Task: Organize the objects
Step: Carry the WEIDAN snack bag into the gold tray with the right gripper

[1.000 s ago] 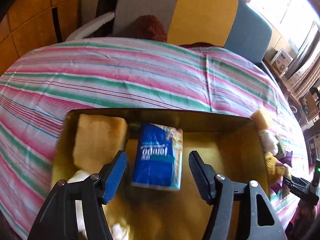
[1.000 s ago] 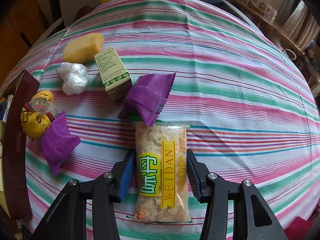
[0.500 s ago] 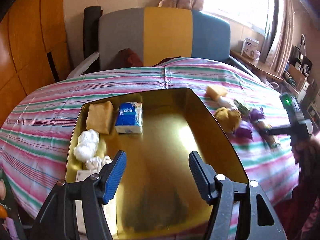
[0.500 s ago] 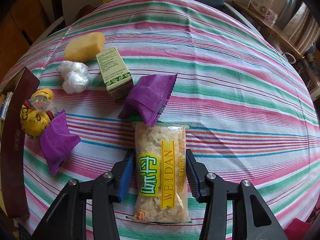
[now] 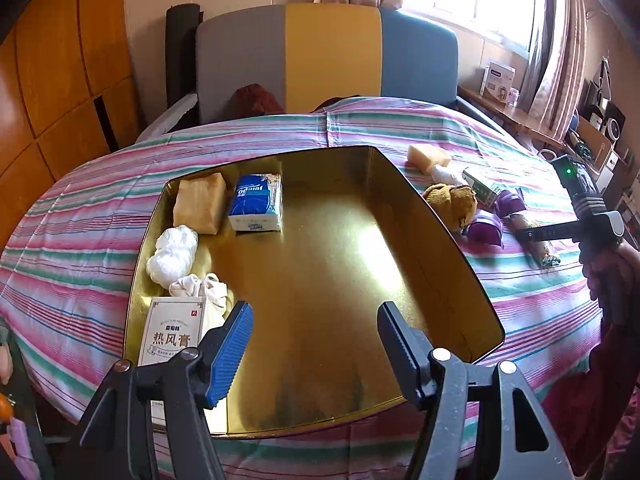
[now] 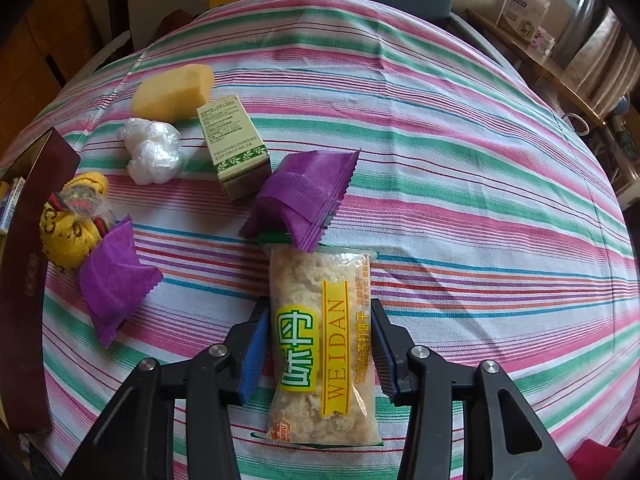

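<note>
My left gripper (image 5: 314, 330) is open and empty, held above the near end of the gold tin tray (image 5: 452, 240). In the tray lie a blue tissue pack (image 5: 256, 208), a tan sponge (image 5: 200, 208), white wads (image 5: 174, 254) and a white box (image 5: 170, 336). My right gripper (image 6: 318, 334) is closed around a Weidan snack packet (image 6: 320, 344) lying on the striped cloth; its fingers press both sides. Ahead of it lie two purple sachets (image 6: 308, 200), a green box (image 6: 232, 144), a yellow sponge (image 6: 172, 92), a plastic wad (image 6: 154, 150) and a yellow pouch (image 6: 74, 220).
The tray's dark outer wall (image 6: 24, 280) stands at the left of the right wrist view. A tricolour chair (image 5: 328, 56) is behind the round table. The right gripper and hand (image 5: 592, 220) show at the right of the left wrist view.
My left gripper has pulled back and up from the tissue pack, which now lies in the tray's far end. My right gripper has closed slightly on the snack packet.
</note>
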Demonstrator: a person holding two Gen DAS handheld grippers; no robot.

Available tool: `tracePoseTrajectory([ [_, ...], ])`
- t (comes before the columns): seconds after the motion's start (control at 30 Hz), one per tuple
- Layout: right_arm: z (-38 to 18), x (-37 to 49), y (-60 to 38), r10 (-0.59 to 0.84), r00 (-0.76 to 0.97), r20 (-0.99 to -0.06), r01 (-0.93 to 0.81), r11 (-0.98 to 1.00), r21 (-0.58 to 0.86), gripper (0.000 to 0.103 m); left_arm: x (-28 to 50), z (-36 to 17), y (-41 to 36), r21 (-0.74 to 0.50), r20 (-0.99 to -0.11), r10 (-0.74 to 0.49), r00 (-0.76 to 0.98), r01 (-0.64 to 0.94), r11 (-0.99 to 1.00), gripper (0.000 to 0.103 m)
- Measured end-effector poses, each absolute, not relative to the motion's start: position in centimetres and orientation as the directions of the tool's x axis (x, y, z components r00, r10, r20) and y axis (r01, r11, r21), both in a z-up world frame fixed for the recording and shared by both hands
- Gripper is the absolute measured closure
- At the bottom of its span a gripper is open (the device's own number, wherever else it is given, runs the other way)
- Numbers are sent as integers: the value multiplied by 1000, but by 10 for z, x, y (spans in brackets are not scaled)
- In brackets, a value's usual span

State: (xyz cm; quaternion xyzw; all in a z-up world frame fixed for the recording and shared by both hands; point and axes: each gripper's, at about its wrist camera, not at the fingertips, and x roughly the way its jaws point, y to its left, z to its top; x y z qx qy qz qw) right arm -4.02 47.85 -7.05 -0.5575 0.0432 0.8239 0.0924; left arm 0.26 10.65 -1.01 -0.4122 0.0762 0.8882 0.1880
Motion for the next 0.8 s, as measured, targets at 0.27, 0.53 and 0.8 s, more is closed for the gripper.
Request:
tracePoseTrajectory([
  [0.27,-66,-34,472,115,-367,-923,-225,-974,-32,61,3,-7,94,-38,-755,279,-594,-384,-922,38],
  [0.53,-28,-15,501,188,-505,-842,-387,-922,26,61,-2,19,33,-93,-697,259,-669,-273,-957,38],
  [0.8,50,-21,411,37,-673,-739,-126,-990,65,61,-15,12,-27,-102,-707,152,-691,-113,-988,39],
])
